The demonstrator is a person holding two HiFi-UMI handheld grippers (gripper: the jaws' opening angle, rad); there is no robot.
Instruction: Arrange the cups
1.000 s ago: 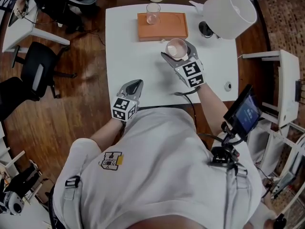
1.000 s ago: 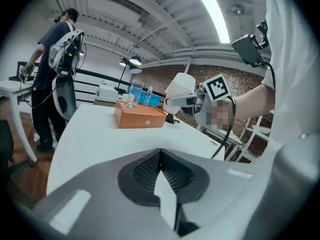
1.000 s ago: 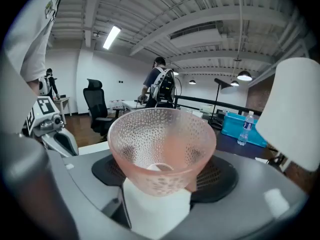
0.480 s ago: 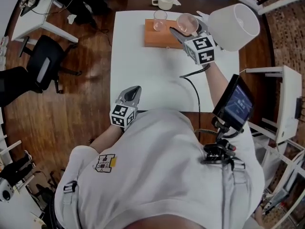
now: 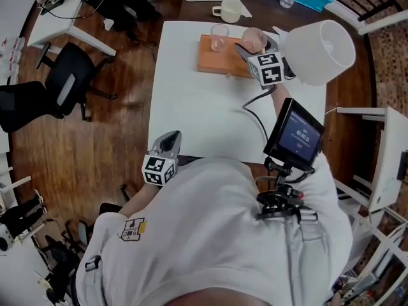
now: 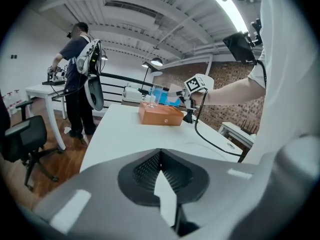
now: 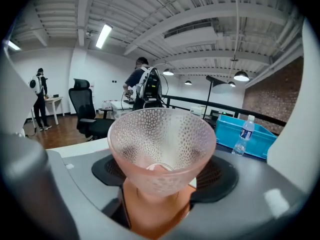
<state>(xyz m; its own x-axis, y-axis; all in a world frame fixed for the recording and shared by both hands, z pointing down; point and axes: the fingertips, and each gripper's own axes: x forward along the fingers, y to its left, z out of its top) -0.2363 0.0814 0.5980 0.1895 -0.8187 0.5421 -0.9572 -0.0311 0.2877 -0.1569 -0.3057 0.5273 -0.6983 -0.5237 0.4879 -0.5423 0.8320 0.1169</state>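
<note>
Head view: the right gripper holds the pink cup above the right end of the orange tray, near a clear glass. Left gripper view: the left gripper — fingers together, empty. Right gripper view: fingers grip the cup's base, spread wide — released tilted, it could topple.

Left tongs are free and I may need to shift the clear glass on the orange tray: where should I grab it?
Probably the clear glass by its side wall, coming level from the orange tray's left: it stands upright, and the right tongs hold the pink cup on its right.
</note>
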